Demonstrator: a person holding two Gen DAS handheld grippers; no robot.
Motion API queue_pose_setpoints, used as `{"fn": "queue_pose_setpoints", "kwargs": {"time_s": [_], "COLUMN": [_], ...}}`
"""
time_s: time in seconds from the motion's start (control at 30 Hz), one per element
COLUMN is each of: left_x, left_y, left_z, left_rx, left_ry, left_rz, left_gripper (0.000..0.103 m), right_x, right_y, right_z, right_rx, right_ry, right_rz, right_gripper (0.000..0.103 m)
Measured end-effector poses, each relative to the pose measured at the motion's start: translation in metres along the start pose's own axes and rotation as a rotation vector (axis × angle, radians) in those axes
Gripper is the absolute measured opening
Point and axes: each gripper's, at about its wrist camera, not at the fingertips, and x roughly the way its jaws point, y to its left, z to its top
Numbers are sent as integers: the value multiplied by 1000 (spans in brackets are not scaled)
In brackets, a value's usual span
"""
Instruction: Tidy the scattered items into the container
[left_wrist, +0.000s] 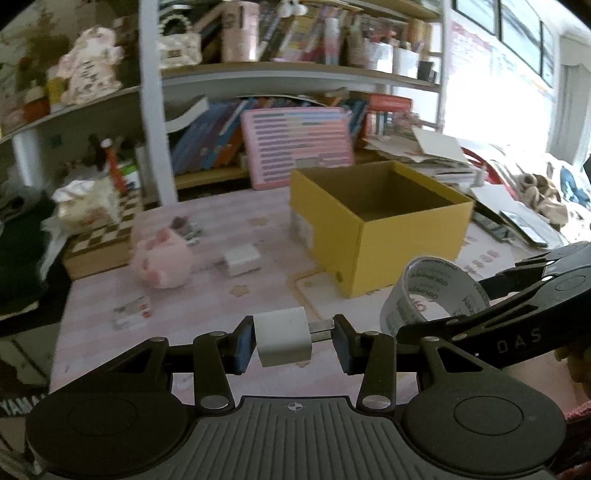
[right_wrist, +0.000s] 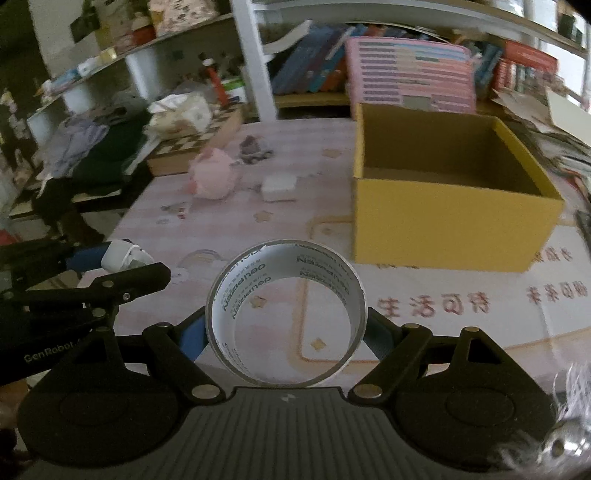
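My left gripper (left_wrist: 293, 341) is shut on a white charger plug (left_wrist: 282, 338): one pad presses its body, the other its metal prongs. It hangs above the pink table mat. My right gripper (right_wrist: 286, 332) is shut on a roll of clear tape (right_wrist: 286, 266) with printed lettering inside, held upright over the mat. The open yellow cardboard box (right_wrist: 443, 225) stands just beyond and right of the tape, with nothing visible inside. In the left wrist view the box (left_wrist: 406, 251) is ahead right, and the right gripper (left_wrist: 458, 295) holds the tape (left_wrist: 432, 291) beside it. The left gripper (right_wrist: 125, 264) shows at the right wrist view's left.
On the mat lie a pink plush toy (left_wrist: 162, 258), a small white box (left_wrist: 242, 260), a small flat pack (left_wrist: 131, 312) and a dark item (left_wrist: 184, 229). A checkered board (left_wrist: 99, 236) sits at the left edge. Shelves of books stand behind; papers pile up on the right.
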Motion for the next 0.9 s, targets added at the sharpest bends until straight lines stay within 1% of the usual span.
{"fn": "queue_pose_setpoints", "kwargs": {"time_s": [0.2,0.6,0.73,0.9], "left_x": [15,47,56,64], "left_y": [-26,-71,-83,-93], "left_z": [11,39,53,71], "left_rx": [38,106,124,137], "left_ry": [5,2,-16,-66], "left_rz": [-51,-103,-130,-153], "left_gripper": [43,43,43,43], "right_x": [-12,-20,-22,-29], "right_y": [-27,-86,-103,-121], "right_z": [-6,-5,0,13], "right_rx": [43,115,126,126], "right_ry": [-4,7,-5,-49], "right_rz": [-42,-79,-92,-110], "right_gripper": [84,84,84,84]}}
